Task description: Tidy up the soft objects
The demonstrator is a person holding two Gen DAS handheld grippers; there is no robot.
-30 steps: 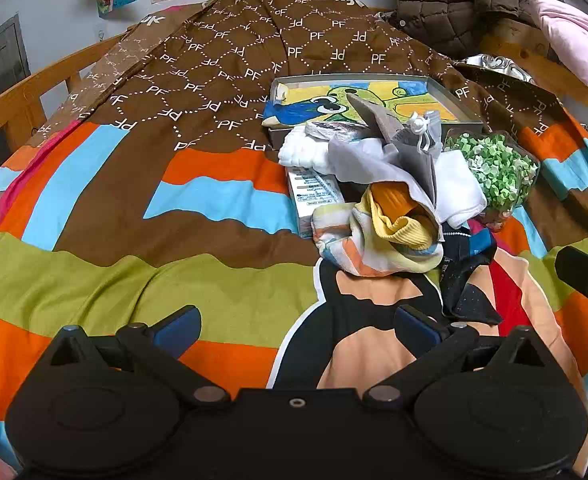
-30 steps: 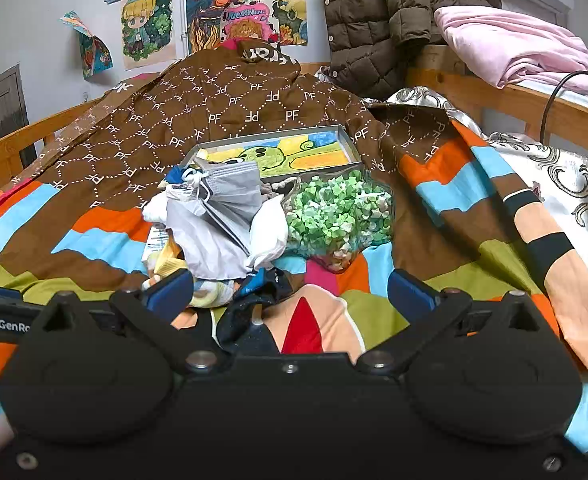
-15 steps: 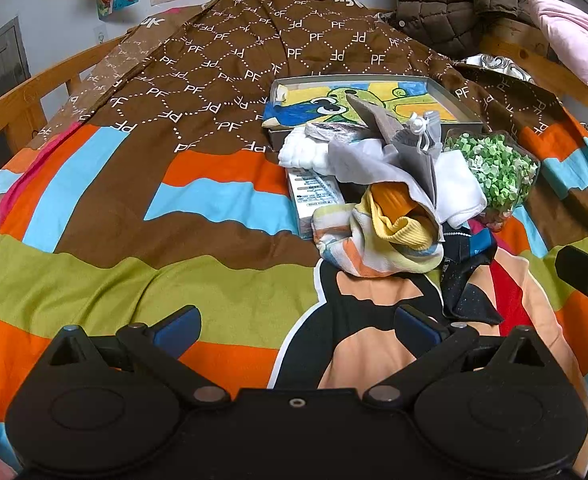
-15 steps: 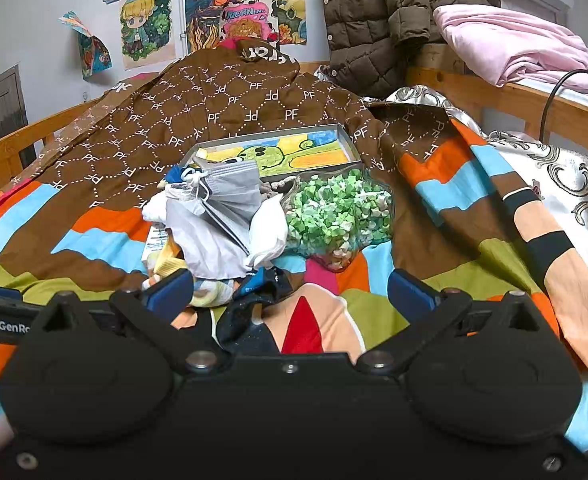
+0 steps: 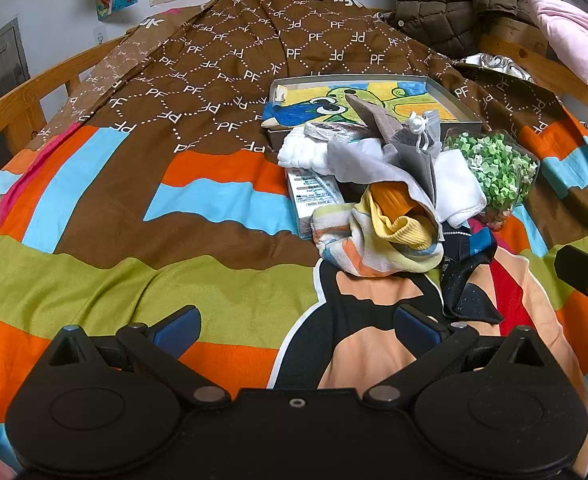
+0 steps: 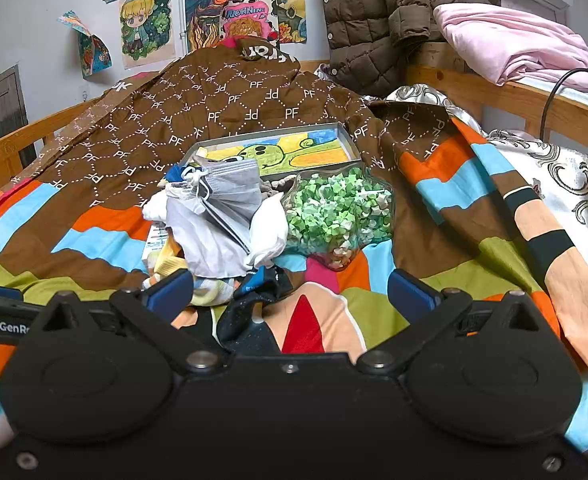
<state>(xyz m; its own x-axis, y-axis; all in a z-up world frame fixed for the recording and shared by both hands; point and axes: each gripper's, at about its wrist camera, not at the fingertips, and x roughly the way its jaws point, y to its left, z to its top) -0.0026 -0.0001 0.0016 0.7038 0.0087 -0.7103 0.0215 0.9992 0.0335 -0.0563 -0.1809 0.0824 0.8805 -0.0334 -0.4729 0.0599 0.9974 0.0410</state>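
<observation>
A bed with a wooden frame fills the room, covered by a bedspread (image 5: 198, 200) in wide bands of orange, blue, green and brown. Near its middle sits a heap of soft things. On top lies a grey face mask (image 6: 230, 194) with its white ear loops bunched at one side, draped over a pale grey cloth (image 5: 374, 164). Under that cloth a yellow and orange sock (image 5: 394, 216) pokes out, wrapped in a striped pastel cloth (image 5: 358, 248). A white cloth (image 5: 458, 192) lies at the right of the heap, and a fluffy white one (image 5: 302, 152) at the left. A dark sock with a blue patch (image 5: 466, 272) lies on the bedspread at the near edge of the heap. A small printed box (image 5: 314, 196) rests partly beneath the pile.

Just beside the heap, to its right, stands a clear container of green and white paper stars (image 6: 340, 212). Behind the heap lies a shallow metal tray (image 6: 344, 136) lined with a bright cartoon drawing.

The left gripper (image 5: 296, 326) hangs low over the bedspread, well short of the heap, its blue-padded fingers spread wide and holding nothing. The right gripper (image 6: 290, 292) is close to the near edge of the heap, above the dark sock, its fingers likewise spread apart and empty.

A brown padded coat (image 6: 378, 16) hangs at the far end, pink bedding (image 6: 514, 44) is piled beside it, and drawings (image 6: 146, 24) are taped to the wall.
</observation>
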